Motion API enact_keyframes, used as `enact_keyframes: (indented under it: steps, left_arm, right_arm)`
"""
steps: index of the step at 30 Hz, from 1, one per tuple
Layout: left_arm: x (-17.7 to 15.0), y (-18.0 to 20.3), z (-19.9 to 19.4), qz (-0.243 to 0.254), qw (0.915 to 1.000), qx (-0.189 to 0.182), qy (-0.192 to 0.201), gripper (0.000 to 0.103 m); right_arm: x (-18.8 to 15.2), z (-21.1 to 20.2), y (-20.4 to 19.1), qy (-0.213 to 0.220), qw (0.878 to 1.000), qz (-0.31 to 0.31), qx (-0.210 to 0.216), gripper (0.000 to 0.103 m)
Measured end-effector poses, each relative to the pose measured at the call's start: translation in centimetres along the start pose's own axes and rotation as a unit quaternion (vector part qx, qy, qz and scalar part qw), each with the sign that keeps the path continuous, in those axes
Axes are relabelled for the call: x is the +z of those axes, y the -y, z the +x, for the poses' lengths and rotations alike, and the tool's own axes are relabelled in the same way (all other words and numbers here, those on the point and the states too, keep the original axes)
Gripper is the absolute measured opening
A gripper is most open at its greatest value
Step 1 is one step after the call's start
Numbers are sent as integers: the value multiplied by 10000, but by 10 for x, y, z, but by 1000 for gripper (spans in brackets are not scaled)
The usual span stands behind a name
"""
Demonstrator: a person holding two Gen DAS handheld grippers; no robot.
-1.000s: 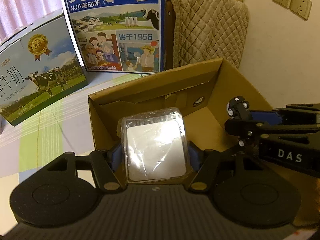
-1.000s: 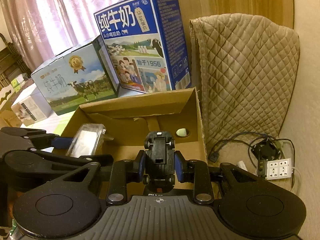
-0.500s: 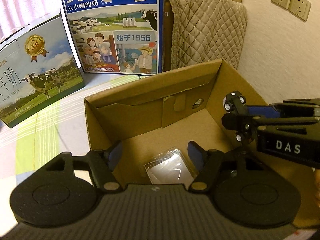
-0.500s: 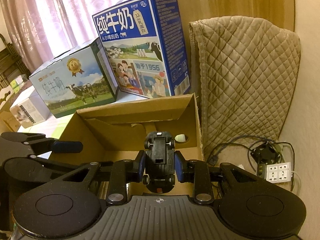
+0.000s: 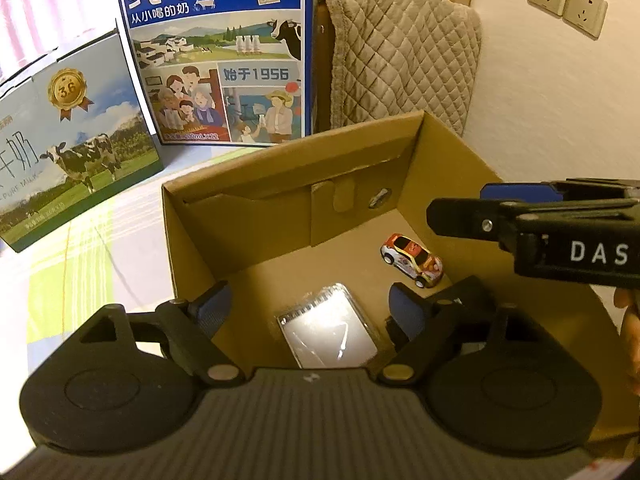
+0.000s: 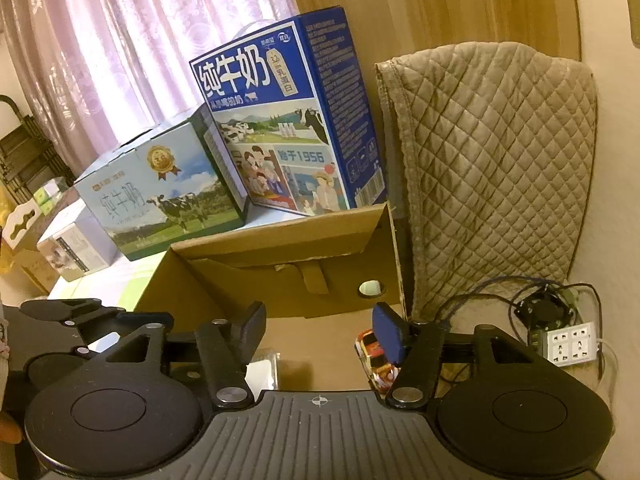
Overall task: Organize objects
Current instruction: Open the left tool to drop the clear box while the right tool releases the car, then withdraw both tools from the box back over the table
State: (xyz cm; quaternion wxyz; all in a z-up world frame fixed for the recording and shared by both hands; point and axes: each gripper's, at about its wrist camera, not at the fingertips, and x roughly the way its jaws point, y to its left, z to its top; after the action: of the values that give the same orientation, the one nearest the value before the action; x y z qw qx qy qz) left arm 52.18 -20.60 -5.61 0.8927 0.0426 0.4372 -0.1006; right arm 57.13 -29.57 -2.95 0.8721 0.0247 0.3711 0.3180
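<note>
Left wrist view: the left gripper (image 5: 308, 300) is spread wide and empty above the cardboard box (image 5: 208, 232). The plastic-wrapped notepad (image 5: 328, 330) lies on the box floor at lower centre, between the fingers; its near edge is cut off by the gripper body. The toy car (image 5: 412, 260) sits right of centre.

Right wrist view: the right gripper (image 6: 320, 330) is wide open, holding nothing. The toy car (image 6: 374, 354) is partly hidden behind the right-hand finger; the notepad (image 6: 262, 374) barely shows.

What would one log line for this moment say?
left gripper: open, empty | right gripper: open, empty | toy car, wrapped packet: lying in cardboard box
</note>
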Motion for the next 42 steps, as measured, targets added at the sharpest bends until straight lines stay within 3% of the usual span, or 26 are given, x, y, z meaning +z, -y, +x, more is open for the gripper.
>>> enact_keyframes:
  steps: [12, 24, 32, 42]
  left_arm:
    - [-13, 4, -26, -179, 9997, -164, 71, 89]
    - [-35, 1, -82, -521, 9982, -162, 257, 92]
    - [-62, -1, -127, -696, 9964, -130, 460, 92]
    - [-103, -10, -166, -923, 9947, -12, 448, 93]
  right_arm:
    - [-11, -47, -5, 247, 9995, 156, 85, 67]
    - [-31, -97, -16, 414, 9987, 296, 79, 73]
    - [-53, -125, -30, 438, 9984, 331, 97, 75]
    - [-84, -145, -54, 287, 9988, 349, 190, 75]
